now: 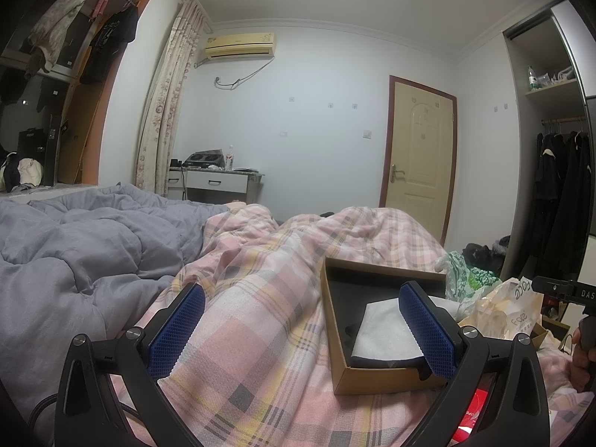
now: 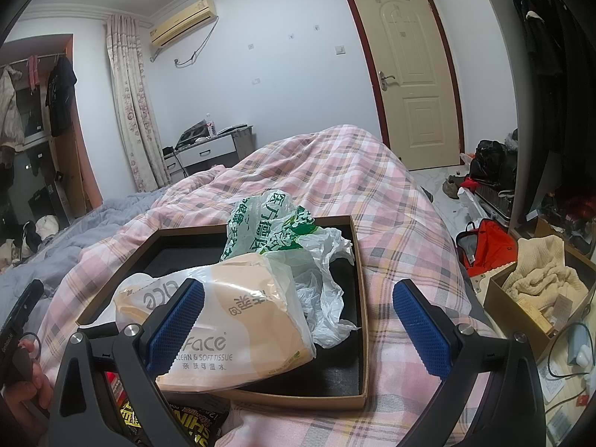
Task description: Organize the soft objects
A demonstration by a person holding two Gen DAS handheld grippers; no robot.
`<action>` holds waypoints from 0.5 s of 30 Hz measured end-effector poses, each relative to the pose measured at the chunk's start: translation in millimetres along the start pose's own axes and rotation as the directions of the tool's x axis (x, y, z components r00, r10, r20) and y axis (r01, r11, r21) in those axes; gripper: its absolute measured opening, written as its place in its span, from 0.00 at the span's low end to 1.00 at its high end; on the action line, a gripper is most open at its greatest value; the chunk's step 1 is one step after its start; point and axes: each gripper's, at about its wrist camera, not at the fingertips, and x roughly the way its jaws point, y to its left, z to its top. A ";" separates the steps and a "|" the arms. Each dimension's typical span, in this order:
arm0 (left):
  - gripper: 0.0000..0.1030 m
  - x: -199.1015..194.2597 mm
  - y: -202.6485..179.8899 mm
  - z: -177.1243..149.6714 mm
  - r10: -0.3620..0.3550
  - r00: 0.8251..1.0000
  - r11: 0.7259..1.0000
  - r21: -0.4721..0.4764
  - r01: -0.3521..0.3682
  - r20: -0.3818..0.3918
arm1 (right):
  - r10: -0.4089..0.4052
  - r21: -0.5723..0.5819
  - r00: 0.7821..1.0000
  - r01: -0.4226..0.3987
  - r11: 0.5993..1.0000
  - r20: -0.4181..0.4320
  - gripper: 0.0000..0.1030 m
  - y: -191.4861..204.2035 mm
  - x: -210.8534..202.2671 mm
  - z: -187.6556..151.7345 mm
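Your work surface is the bed (image 2: 372,193), and its plaid quilt gives a yielding, uneven floor, which is likely why the cardboard box (image 2: 363,298) has been set flat on it as the one firm-sided place to gather things. The box sits open-topped with a dark lining, so whatever you drop in will stay corralled rather than slide into the folds of the quilt.

In the right wrist view, the tissue pack (image 2: 238,320) lies across the near left part of the box, its near end riding over the front rim. Behind it the crumpled plastic bag (image 2: 283,231) rests inside the box and leans over the far rim. Your right gripper (image 2: 296,326) has its jaws wide apart and clamped on nothing. The tissue pack sits at the left finger, which overlaps it in view; whether they touch I cannot tell. The right finger hangs over bare quilt beside the box.

In the left wrist view, a folded white cloth (image 1: 387,329) lies inside the same box. Your left gripper (image 1: 301,329) also has its jaws spread and empty; the cloth lies just inside the right finger, with mostly quilt between the jaws.
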 end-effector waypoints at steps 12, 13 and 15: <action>1.00 0.2 0.1 0.0 0.000 1.000 1.000 0.000 0.000 0.000 | 0.000 0.000 1.000 0.000 1.000 -0.001 0.98 -0.8 -0.2 -0.4; 1.00 0.2 0.1 -0.1 0.000 1.000 1.000 0.000 0.000 0.000 | 0.000 0.001 1.000 0.000 1.000 -0.001 0.98 -0.6 -0.1 -0.2; 1.00 0.4 0.2 0.0 0.000 1.000 1.000 0.001 0.000 0.000 | 0.000 0.001 1.000 0.000 1.000 0.000 0.98 -0.5 -0.2 -0.2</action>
